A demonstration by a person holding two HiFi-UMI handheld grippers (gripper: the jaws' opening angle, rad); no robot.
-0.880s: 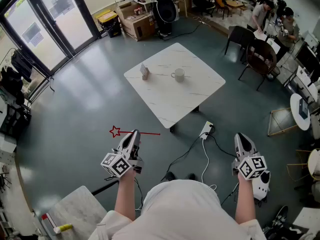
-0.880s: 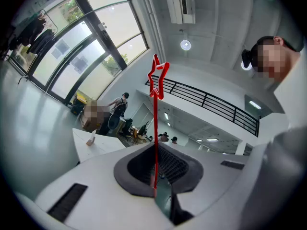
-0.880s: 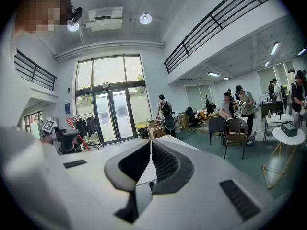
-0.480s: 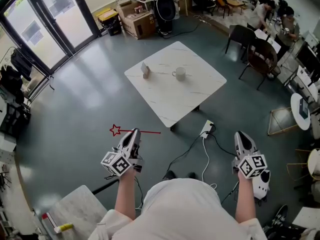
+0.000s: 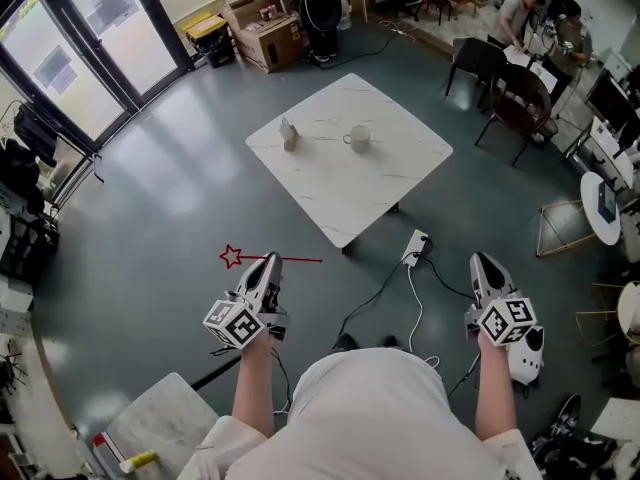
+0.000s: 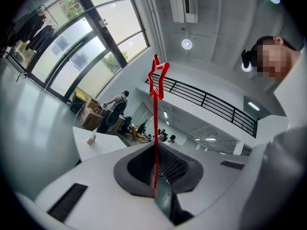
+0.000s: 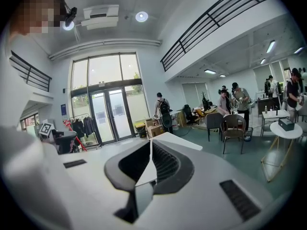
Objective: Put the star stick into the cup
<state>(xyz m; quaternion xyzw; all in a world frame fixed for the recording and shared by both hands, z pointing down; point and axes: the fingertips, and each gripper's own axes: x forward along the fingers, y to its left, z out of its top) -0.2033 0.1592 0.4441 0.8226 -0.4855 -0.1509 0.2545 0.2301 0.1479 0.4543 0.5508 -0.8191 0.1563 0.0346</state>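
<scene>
Left tongs (image 5: 270,268) well short of table (image 5: 340,193)

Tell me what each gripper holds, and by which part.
Left gripper holds the star stick, clamped about midway along its thin shaft. Right gripper holds nothing; its jaws are shut.

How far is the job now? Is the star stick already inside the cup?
Not yet. Done: the left tongs are shut on the star stick, so the pickup looks finished. In hand: the stick is held above the floor, apart from the table. Left: the cup stands on that table with no stick in it. The right tongs are shut and empty.
</scene>
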